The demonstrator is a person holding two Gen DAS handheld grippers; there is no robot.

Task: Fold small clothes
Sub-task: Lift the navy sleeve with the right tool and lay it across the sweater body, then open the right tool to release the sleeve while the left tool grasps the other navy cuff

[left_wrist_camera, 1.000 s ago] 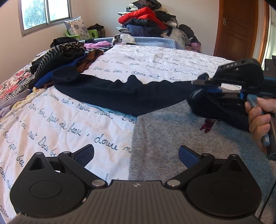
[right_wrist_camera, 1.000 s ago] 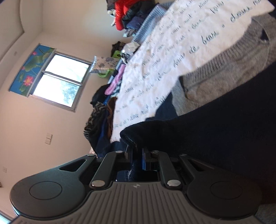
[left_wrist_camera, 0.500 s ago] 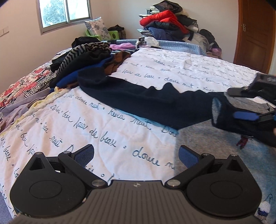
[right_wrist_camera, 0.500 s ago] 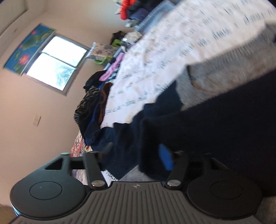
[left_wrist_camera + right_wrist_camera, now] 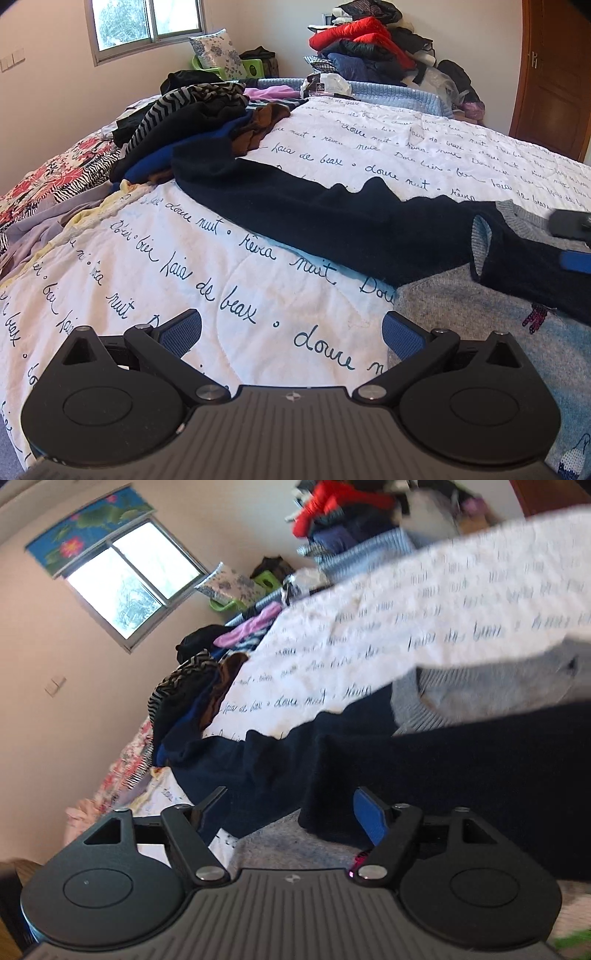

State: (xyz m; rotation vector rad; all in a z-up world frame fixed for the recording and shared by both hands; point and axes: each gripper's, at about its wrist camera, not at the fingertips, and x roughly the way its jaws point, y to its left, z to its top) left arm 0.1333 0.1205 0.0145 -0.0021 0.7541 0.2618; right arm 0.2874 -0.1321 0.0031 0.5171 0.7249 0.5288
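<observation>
Bed (image 5: 258, 280) with script-printed quilt; dark navy garment (image 5: 332, 225) stretched across it, overlapping a grey sweater (image 5: 443, 306). Right claw (image 5: 291, 808), jaws opening, garment edge between them unpinched. Left claw (image 5: 291, 328) spread, empty, short of the garment.

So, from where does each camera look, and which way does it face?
Left wrist: sits on the left gripper, looks level over the bed to the window; its open fingers show, and the right gripper at the edge.
Right wrist: sits on the right gripper, rolled sideways, looks along the dark sweater; its jaws are opening.
Both share the dark sweater, grey sweater and quilt.
</observation>
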